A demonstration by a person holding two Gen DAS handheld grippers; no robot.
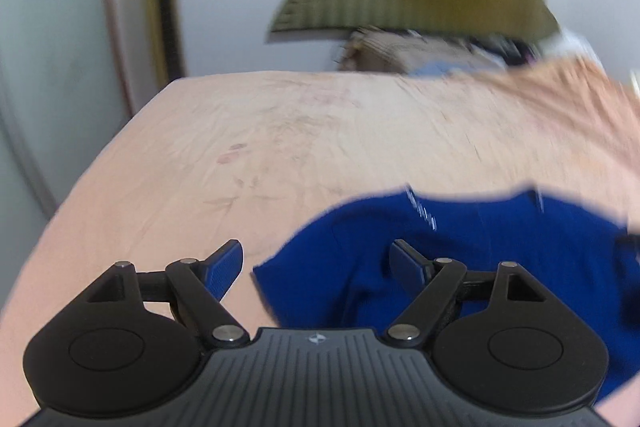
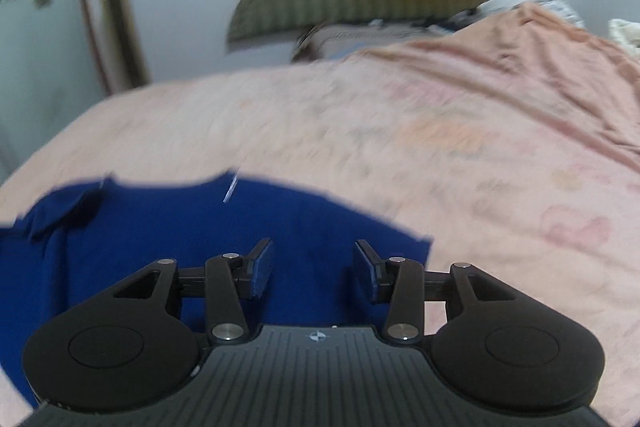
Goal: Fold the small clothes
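Left wrist: blue garment [image 1: 500, 247] under open left gripper's [image 1: 316, 267] right finger.

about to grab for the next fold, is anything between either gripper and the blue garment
Nothing visible is. The blue garment lies flat on the peach bedsheet, directly under and ahead of both grippers. The left gripper has open jaws over its left edge; the right gripper has open jaws over its right edge. Neither holds cloth.
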